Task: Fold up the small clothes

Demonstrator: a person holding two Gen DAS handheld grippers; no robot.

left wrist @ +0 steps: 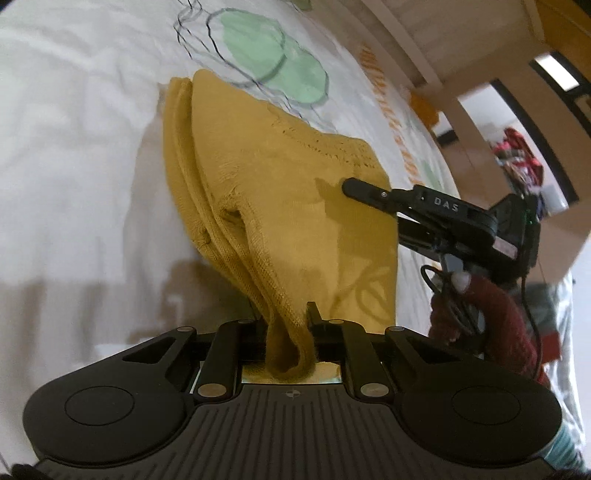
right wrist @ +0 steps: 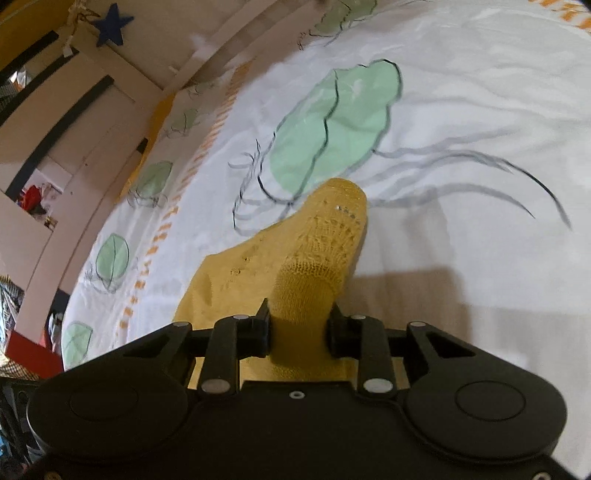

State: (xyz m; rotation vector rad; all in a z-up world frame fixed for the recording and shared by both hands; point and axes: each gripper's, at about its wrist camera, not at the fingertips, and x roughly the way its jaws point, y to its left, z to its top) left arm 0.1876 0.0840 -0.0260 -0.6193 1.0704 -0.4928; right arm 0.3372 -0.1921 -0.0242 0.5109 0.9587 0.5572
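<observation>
Open white bedsheet (left wrist: 74, 147) lies left of the yellow garment (left wrist: 280, 192), while the right hand-held gripper (left wrist: 354, 186) blocks its right side.

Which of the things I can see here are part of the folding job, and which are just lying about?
Part of the job:
- yellow knit garment
- left hand-held gripper, closed on a bunch of it
- right hand-held gripper, also clamped on it

Just lying about:
- white bedsheet with green leaf prints, the work surface
- blue star on the wall
- red clothes in the background
</observation>
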